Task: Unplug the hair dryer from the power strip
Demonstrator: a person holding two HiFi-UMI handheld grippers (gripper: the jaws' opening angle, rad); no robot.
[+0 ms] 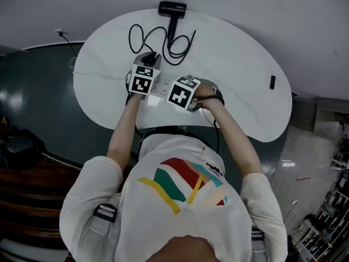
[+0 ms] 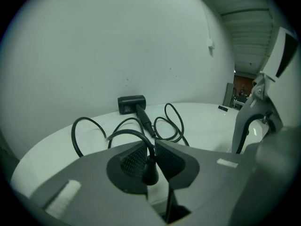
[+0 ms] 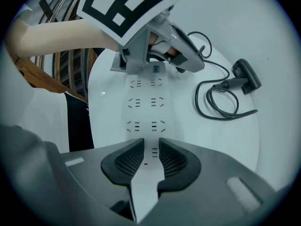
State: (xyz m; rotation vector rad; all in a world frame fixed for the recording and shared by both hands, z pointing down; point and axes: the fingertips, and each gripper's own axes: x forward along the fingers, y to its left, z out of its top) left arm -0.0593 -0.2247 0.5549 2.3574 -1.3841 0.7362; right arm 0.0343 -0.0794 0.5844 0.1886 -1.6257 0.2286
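The left hand-held gripper (image 2: 151,147) is clenched on the black plug (image 2: 150,169) of the hair dryer's cable (image 2: 130,131), with both pads pressing on it. Whether the plug sits in a socket cannot be told. The right hand-held gripper (image 3: 150,147) points down and grasps one end of the white power strip (image 3: 146,112), which fills the gap between its pads. The left one is at the other end of the strip. The hair dryer (image 1: 172,10) lies at the far edge of the white counter (image 1: 240,64) – well apart from both grippers – and its cable makes loose loops between it and the strip.
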